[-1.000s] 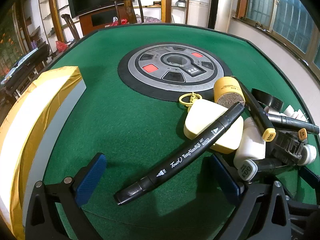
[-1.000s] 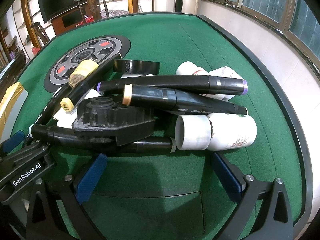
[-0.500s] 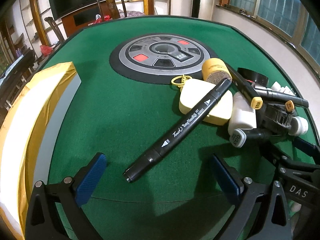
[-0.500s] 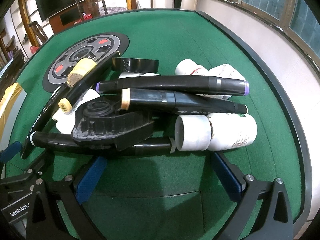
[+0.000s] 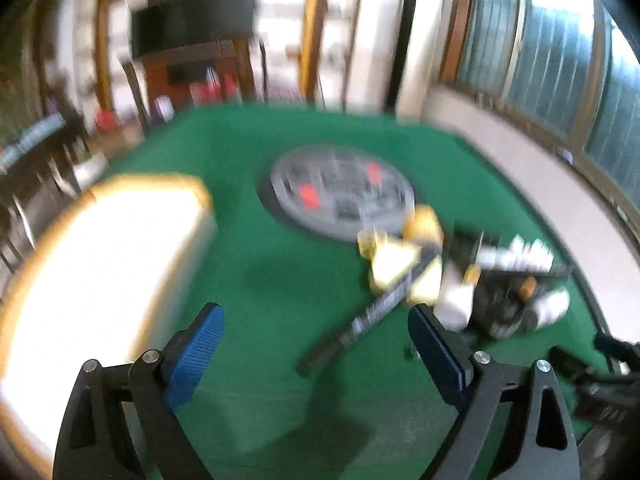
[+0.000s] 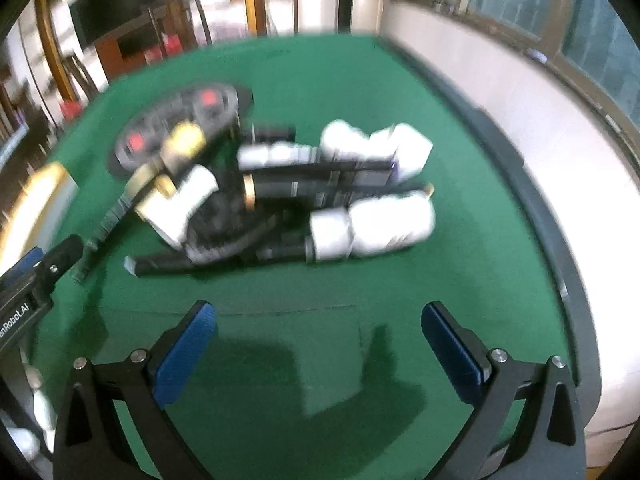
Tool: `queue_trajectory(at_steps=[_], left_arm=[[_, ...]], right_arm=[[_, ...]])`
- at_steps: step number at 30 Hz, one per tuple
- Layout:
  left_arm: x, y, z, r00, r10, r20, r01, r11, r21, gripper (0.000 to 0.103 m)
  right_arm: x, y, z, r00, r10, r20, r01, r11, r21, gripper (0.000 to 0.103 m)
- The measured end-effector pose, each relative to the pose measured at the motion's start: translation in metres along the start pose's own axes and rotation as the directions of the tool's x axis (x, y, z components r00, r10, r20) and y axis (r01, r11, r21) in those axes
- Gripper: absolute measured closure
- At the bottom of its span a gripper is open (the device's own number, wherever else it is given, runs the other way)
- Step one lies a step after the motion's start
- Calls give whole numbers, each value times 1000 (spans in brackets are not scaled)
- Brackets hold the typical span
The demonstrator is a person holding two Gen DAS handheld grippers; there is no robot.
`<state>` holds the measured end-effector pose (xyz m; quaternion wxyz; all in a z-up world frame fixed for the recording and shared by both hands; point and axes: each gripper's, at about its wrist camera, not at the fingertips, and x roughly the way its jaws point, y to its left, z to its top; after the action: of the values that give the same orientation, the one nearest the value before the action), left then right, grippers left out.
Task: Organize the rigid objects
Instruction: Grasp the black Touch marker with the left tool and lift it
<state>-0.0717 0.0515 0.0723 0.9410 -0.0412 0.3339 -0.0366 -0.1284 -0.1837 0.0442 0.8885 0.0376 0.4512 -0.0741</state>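
Observation:
Both views are motion-blurred. A pile of rigid objects lies on the green felt table [image 6: 360, 88]: black art markers [image 6: 320, 188], white bottles [image 6: 372, 226], a yellow-capped cylinder [image 6: 184, 140] and a cream case [image 5: 394, 266]. One black marker [image 5: 368, 318] lies apart, pointing toward my left gripper [image 5: 316, 340], which is open, empty and raised above the felt. My right gripper [image 6: 318, 334] is open and empty, well short of the pile. The white-and-gold box [image 5: 92, 256] sits at the left.
A round grey and black console [image 5: 340, 194] with red buttons sits in the table's middle. The table's dark rim [image 6: 536, 208] curves along the right, with a white wall and windows beyond. Chairs and shelves stand behind the table.
Both grippers have pulled back and risen away from the pile, so the objects look smaller and farther. The objects have not moved. Both stay open.

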Motion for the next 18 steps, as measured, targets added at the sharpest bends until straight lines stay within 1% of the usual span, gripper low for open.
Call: queue_trajectory(at_steps=[1,2,3,4,5,6,7,8,9,10,11,12,14,15,16,17,18], left_arm=[[-27,2,7,995,20,102,-20,1000,6,8],[-54,6,12,978,29,207,-31,1000,6,4],[-74,9,15,956,44,290,-46,999,0,0],[-87,14,18,931,61,361,-64,998,-5,0],[-101,17,17,896,65,440,-72,997,1,0],[-104,21,16,886,54,460,-69,998,16,0],[-99,22,17,902,54,428,-77,996,38,0],[-89,23,20,932,57,357,-83,995,59,0],[-73,27,20,968,29,249,-48,996,71,0],[-65,32,17,979,0,202,-11,998,56,0],[-57,37,13,985,-23,168,17,999,40,0],[-45,38,9,992,-25,120,20,999,44,0],[-29,32,2,999,-9,50,4,995,100,0],[-16,26,-2,1000,2,2,-2,989,145,0],[-6,20,-5,1000,4,-30,1,986,166,0],[2,12,-7,998,-3,-61,14,984,179,0],[10,7,-9,994,-24,-102,42,983,180,0]], right_arm=[[-22,-5,3,996,3,86,-4,1000,12,1],[-40,-9,5,986,5,168,-9,1000,24,1],[-67,-14,6,957,1,289,-15,999,47,1],[-89,-20,4,918,-1,396,-31,997,74,1],[-105,-28,2,878,19,479,-77,992,100,0],[-115,-41,-1,834,114,540,-205,972,111,0],[-110,-48,2,830,193,524,-293,949,116,0],[-99,-53,10,849,251,465,-345,930,129,0],[-80,-56,14,883,285,373,-363,919,157,0],[-61,-57,15,925,230,301,-298,933,203,0],[-47,-58,13,950,169,262,-231,945,230,0],[-36,-58,12,961,140,237,-197,952,236,0],[-19,-59,12,974,84,209,-134,963,235,0],[-13,-58,11,977,53,209,-102,967,232,0],[-7,-57,13,977,38,211,-86,970,228,0],[-4,-58,12,976,31,218,-82,970,228,0],[0,-61,13,973,29,230,-83,970,229,0]])
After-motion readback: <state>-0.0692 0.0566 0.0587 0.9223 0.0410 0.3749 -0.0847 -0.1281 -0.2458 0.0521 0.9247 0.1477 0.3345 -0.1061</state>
